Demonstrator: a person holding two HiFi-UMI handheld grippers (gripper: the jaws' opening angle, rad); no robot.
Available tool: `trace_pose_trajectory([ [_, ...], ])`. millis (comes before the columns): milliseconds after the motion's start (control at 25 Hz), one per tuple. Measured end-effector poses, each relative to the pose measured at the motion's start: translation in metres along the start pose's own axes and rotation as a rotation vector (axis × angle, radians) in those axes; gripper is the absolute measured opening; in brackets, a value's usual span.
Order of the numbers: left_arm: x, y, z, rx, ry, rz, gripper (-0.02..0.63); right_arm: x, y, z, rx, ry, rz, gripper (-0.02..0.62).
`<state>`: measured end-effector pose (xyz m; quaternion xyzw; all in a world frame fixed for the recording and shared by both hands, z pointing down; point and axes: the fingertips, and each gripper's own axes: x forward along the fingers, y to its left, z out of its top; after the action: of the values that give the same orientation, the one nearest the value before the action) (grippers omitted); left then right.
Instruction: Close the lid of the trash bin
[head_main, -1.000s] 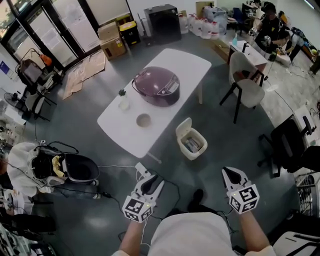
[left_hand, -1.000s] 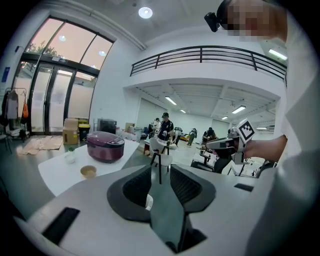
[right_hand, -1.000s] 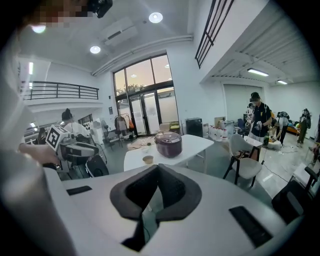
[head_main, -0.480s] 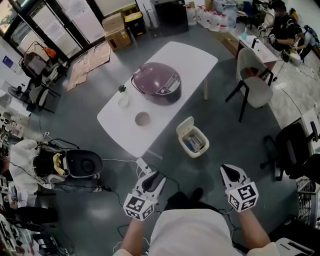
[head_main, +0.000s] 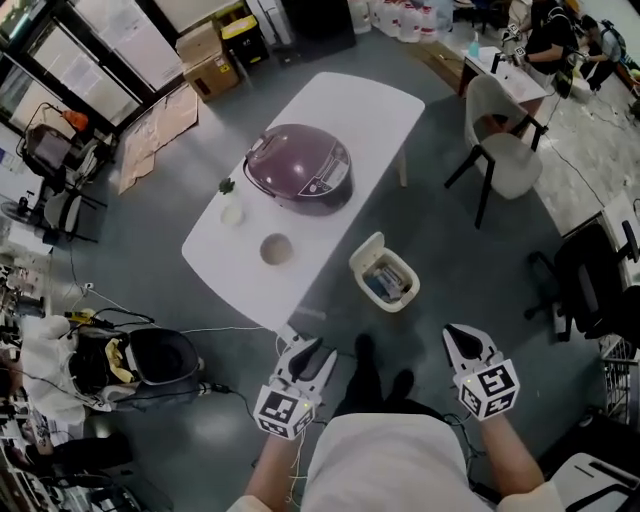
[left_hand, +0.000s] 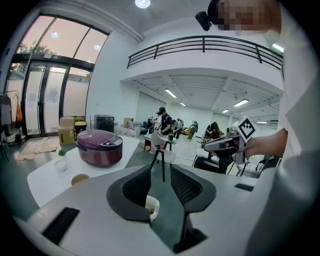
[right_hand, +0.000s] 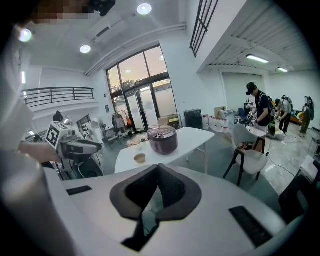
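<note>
The small white trash bin (head_main: 385, 281) stands on the grey floor beside the table's near corner. Its lid (head_main: 367, 250) is tipped up and rubbish shows inside. Both grippers are held low in front of the person, short of the bin. My left gripper (head_main: 304, 347) is below and left of it, my right gripper (head_main: 464, 336) below and right. In the left gripper view the jaws (left_hand: 161, 169) stand apart around nothing, and the bin's rim (left_hand: 151, 207) shows through the gap. The right gripper (right_hand: 157, 167) has its tips together and holds nothing.
A white table (head_main: 320, 110) carries a purple rice cooker (head_main: 298, 168), a bowl (head_main: 276, 248) and a small potted plant (head_main: 231, 211). A white chair (head_main: 505, 150) stands far right, an office chair (head_main: 590, 285) at right. Cables and a black tub (head_main: 160, 355) lie left. The person's feet (head_main: 365, 352) are between the grippers.
The person has walked forward with both grippers. The table has slid left in the head view and the feet now show between the grippers. The jaws look unchanged.
</note>
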<state>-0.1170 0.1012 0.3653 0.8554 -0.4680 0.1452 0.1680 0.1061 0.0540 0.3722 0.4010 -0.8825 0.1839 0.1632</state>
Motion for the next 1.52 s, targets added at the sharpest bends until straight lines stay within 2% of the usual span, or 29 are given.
trace_pose_trajectory([
  [240, 0.047, 0.047, 0.002, 0.074, 0.050, -0.069, 0.143, 0.044, -0.011, 0.008, 0.029, 0.022, -0.059, 0.012],
  [520, 0.101, 0.093, -0.018, 0.102, 0.113, -0.163, 0.143, 0.097, -0.025, -0.005, 0.052, 0.060, -0.132, 0.012],
  [920, 0.159, 0.102, -0.050, 0.128, 0.185, -0.251, 0.146, 0.132, -0.044, -0.032, 0.094, 0.114, -0.213, 0.012],
  [1200, 0.205, 0.107, -0.071, 0.107, 0.221, -0.239, 0.146, 0.149, -0.070, -0.055, 0.123, 0.154, -0.224, 0.012],
  [1520, 0.272, 0.123, -0.102, 0.160, 0.257, -0.146, 0.158, 0.181, -0.103, -0.089, 0.123, 0.191, -0.141, 0.012],
])
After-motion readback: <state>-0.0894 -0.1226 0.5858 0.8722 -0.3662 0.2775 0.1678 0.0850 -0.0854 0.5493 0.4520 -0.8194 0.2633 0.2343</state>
